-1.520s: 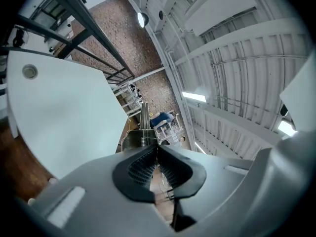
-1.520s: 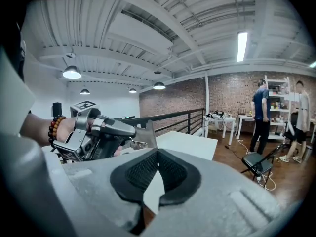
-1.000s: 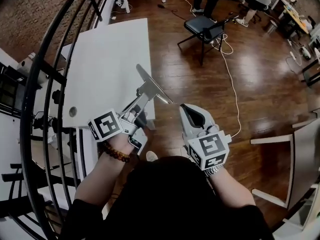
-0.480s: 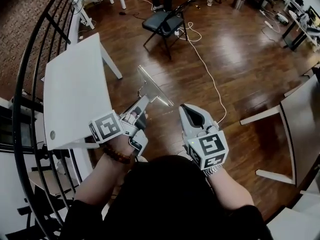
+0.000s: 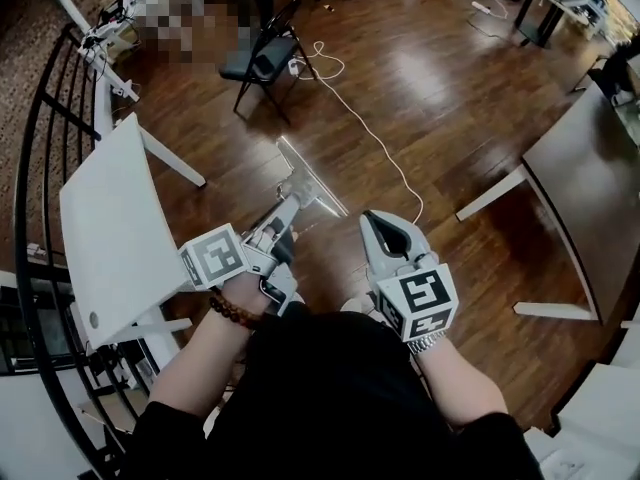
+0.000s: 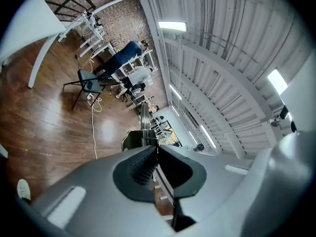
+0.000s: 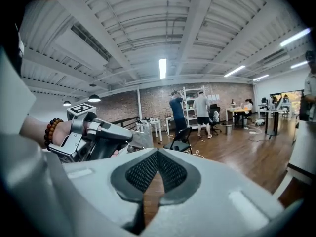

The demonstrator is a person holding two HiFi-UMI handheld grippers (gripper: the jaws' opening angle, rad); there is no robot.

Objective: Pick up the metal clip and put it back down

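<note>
1. The person's left wrist, wearing a bead bracelet (image 5: 235, 311), and the two marker cubes (image 5: 213, 256) are seen nearest the camera in the head view.
2. The right tool (image 5: 378, 220) is clenched. In the right gripper view its ribbed pads (image 7: 143, 172) are seen meeting at the tips, with nothing held between them (image 7: 158, 154).
3. The left tool (image 5: 287, 211) is clamped on the metal clip (image 5: 305, 180). In the left gripper view a thin metal plate of the clip (image 6: 136, 138) is seen pinched between the jaws (image 6: 157, 152).
4. The metal clip is held in the air, jutting forward from the left tool's tips. Only the wooden floor (image 5: 440, 98) is seen beneath it, and no bench is touched by it.
5. The two tools are held side by side and apart, both pointing away from the person. The left tool is also caught at the left of the right gripper view.
6. A white bench (image 5: 110, 238) is seen to the left of the left tool, and a darker bench (image 5: 585, 183) well off to the right.
7. Further out, a white cable (image 5: 355, 118) is laid across the floor and runs to a dark chair (image 5: 262, 60).
8. At the far end of the room, two standing people (image 7: 177, 110) are seen before shelving and a brick wall.
</note>
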